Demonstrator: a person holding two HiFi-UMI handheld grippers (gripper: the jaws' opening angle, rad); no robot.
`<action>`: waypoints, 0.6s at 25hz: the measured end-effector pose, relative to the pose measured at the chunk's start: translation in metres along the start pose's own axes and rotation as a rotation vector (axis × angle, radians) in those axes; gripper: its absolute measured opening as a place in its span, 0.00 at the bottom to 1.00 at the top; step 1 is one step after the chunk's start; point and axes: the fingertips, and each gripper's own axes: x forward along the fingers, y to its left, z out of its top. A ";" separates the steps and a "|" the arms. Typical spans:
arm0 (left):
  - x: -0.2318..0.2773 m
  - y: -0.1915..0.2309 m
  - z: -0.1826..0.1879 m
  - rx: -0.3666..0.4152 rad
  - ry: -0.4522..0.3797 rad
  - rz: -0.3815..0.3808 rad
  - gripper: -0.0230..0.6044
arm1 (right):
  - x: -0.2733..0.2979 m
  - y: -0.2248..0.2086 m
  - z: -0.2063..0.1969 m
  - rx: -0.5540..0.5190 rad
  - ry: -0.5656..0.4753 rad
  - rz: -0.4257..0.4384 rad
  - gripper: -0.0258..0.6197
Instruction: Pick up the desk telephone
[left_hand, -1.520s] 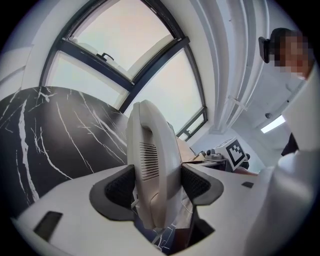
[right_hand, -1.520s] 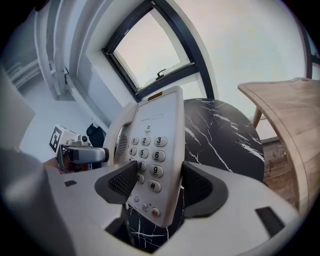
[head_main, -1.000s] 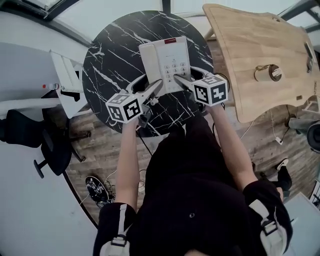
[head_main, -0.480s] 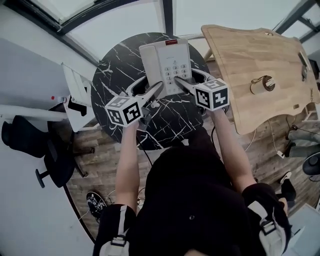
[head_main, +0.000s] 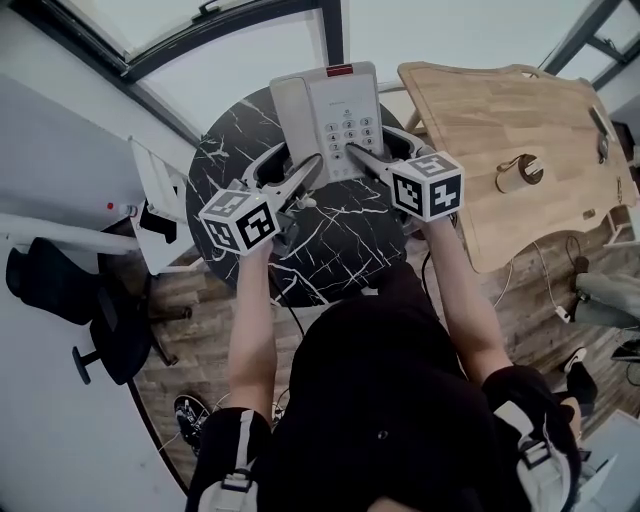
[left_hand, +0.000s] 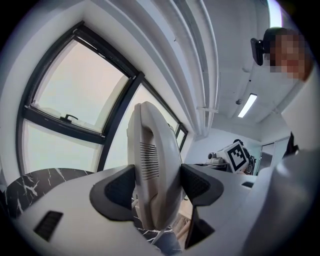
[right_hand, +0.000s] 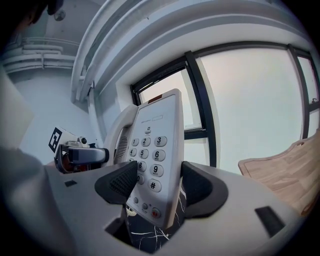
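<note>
Round black marble table (head_main: 340, 238) is flanked by wooden desk (head_main: 480, 110); wood-plank floor (head_main: 195, 305) below, black-framed windows (left_hand: 70, 97) behind, ceiling strip light (left_hand: 247, 105) lit.

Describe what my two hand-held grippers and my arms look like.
Both the left hand-held gripper and right hand-held gripper are light grey, with curved jaws, dark textured pads and a white cube of black square markers. The person wears a black top; forearms are bare.

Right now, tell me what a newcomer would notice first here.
The white phone stands out. It is clamped by the left gripper on the handset and the right gripper on the keypad, and held over a round black marble table. To the right stands a pale wooden desk.
</note>
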 end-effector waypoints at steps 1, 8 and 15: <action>-0.001 -0.002 0.003 0.006 -0.004 -0.001 0.52 | -0.002 0.001 0.003 -0.002 -0.008 -0.001 0.51; -0.006 -0.011 0.016 0.036 -0.026 -0.004 0.52 | -0.010 0.007 0.015 -0.013 -0.047 -0.005 0.51; -0.006 -0.014 0.027 0.055 -0.038 -0.007 0.52 | -0.013 0.009 0.027 -0.027 -0.076 -0.008 0.51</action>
